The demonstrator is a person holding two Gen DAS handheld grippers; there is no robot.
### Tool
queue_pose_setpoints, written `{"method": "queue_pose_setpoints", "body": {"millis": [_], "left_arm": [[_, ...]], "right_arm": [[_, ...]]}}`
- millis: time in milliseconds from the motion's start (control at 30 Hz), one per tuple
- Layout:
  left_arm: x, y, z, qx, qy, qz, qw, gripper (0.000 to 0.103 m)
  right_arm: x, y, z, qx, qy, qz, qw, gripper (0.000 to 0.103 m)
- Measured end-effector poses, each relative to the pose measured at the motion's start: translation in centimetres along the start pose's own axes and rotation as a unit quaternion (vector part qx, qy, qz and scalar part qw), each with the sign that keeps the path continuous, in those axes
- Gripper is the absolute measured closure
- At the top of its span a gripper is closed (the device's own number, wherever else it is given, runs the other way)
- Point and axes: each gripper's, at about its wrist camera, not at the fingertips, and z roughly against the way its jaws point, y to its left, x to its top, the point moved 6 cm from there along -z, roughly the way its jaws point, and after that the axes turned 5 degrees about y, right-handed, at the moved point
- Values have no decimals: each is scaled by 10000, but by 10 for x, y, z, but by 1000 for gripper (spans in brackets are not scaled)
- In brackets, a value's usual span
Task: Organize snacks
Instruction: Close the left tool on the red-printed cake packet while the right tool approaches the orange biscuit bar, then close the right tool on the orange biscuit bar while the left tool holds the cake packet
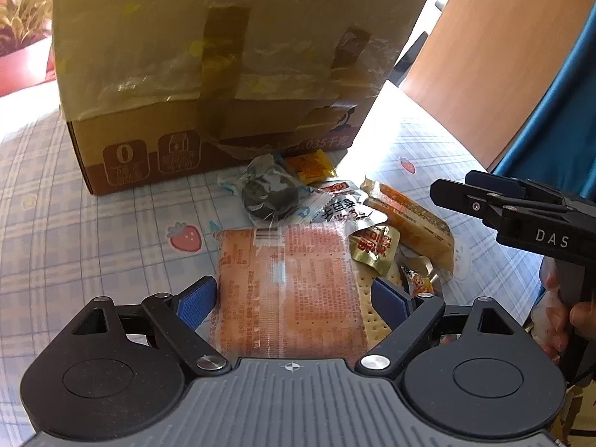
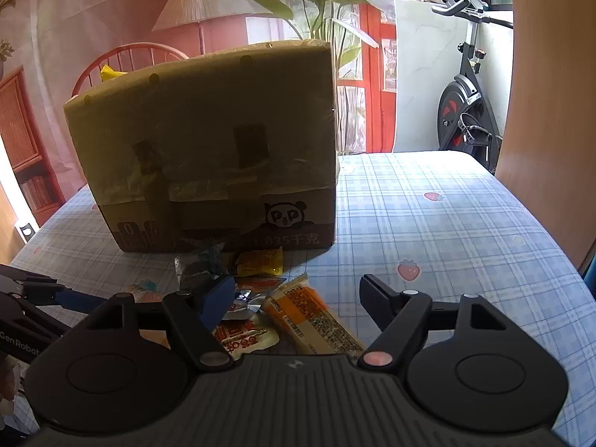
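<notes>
Snacks (image 1: 335,223) are still lying loose on the tabletop (image 1: 93,260), near the box (image 1: 223,74). Both claws, left (image 1: 294,294) and right (image 2: 298,294), are hanging open, gripping nothing.

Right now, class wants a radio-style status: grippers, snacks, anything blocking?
Left gripper open, straddling cracker pack. Right gripper open over orange bar. Cardboard box stands behind the pile.
</notes>
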Motion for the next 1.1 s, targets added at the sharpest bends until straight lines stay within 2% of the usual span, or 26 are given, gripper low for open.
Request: {"method": "queue_pose_setpoints", "body": {"millis": [167, 233, 300, 400, 500, 633, 867, 1100], "left_arm": [[-4, 9, -12, 56, 199, 174, 9996, 14], [-5, 12, -11, -82, 159, 301, 9994, 23], [-5, 13, -8, -32, 58, 261, 9996, 26], [-4, 14, -2, 257, -139, 137, 9995, 27], [-2, 21, 7, 251, -311, 309, 9987, 27], [0, 32, 17, 452, -521, 459, 9966, 27], [-4, 54, 23, 611, -544, 875, 9928, 27], [-9, 64, 22, 716, -515, 1026, 9908, 27]], "right_arm": [[-4, -1, -3, 4, 72, -26, 10000, 27], [-5, -2, -4, -3, 94, -23, 10000, 27], [-6, -3, -5, -17, 118, -21, 9999, 27], [-9, -6, -8, -61, 179, -30, 9998, 28], [-12, -10, -12, -121, 246, -44, 9996, 31], [-18, -14, -18, -237, 350, 50, 9991, 34], [-23, -18, -33, -306, 535, 285, 9977, 34], [-30, -17, -53, -257, 756, 425, 9959, 34]]}}
